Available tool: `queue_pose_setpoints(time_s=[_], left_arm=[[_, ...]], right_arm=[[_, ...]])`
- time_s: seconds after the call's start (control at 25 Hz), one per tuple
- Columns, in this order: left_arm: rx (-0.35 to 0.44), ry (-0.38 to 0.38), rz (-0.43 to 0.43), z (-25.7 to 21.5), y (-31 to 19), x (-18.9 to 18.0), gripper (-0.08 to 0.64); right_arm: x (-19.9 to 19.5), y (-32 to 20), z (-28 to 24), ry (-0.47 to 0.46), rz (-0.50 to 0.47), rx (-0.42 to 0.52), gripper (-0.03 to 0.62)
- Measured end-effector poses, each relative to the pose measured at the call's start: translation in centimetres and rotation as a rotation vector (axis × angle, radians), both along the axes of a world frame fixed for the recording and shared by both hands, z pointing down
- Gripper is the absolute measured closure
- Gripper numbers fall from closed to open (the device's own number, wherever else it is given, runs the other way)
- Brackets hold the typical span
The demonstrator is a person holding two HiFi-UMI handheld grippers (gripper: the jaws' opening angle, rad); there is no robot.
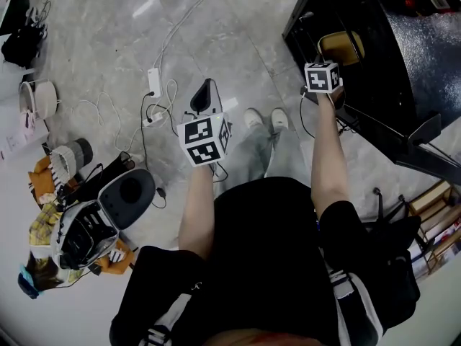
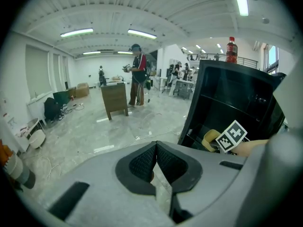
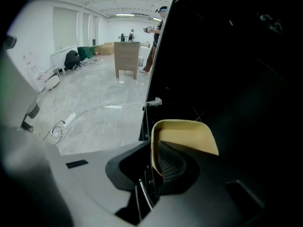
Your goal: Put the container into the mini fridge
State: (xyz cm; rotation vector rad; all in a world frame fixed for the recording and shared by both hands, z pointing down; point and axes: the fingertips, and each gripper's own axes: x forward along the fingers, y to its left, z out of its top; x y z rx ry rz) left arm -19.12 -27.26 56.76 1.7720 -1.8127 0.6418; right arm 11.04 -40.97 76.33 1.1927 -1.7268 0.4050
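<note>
A yellow container [image 3: 182,134] is pinched by its rim in my right gripper [image 3: 154,162], whose jaws are shut on it. It hangs just inside the open black mini fridge [image 3: 227,56]. The head view shows that container [image 1: 341,47] beyond the right gripper [image 1: 325,85] at the fridge [image 1: 403,56] opening. My left gripper [image 1: 204,103] hovers over the floor left of the fridge; its jaws [image 2: 155,162] are shut with nothing between them. From the left gripper view the container [image 2: 211,139] and the fridge [image 2: 236,103] lie to the right.
A red-capped bottle [image 2: 231,50] stands on top of the fridge. A power strip and cables [image 1: 153,85] lie on the marble floor. Bags and clutter [image 1: 79,215] pile at the left. A wooden cabinet [image 2: 113,100] and people stand far off in the room.
</note>
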Motion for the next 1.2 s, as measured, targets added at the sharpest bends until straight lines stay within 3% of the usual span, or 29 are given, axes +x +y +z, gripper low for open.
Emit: queue_pose_setpoints(time_s=[0.2,0.4,0.56,0.76,1.0,1.2], left_arm=[[0.06,0.05,-0.041,-1.5,-0.8,0.5,0.555],[0.173,0.1,-0.1,-5.1,-1.6,0.1,0.555],[0.264,0.131,-0.155,-8.6,-1.8,-1.0,0.555],[0.421,0.132,-0.217,-14.7,-1.6,-2.8,0.554],[0.629,0.062,-0.266,-22.5,-0.8,-5.1,0.554],[0.71,0.024,-0.277,-26.1,1.7,-6.0,0.555]], right_arm=[[-1.5,0.1,-4.2,-0.116,0.052,0.084,0.571],[-7.0,0.8,-12.3,-0.441,0.066,0.166,0.572],[-13.0,2.6,-21.1,-0.683,-0.046,0.222,0.574],[-19.0,3.7,-33.8,-0.855,-0.318,0.382,0.575],[-23.1,4.4,-42.6,-0.943,-0.499,0.541,0.578],[-25.3,7.1,-45.5,-0.943,-0.587,0.583,0.58]])
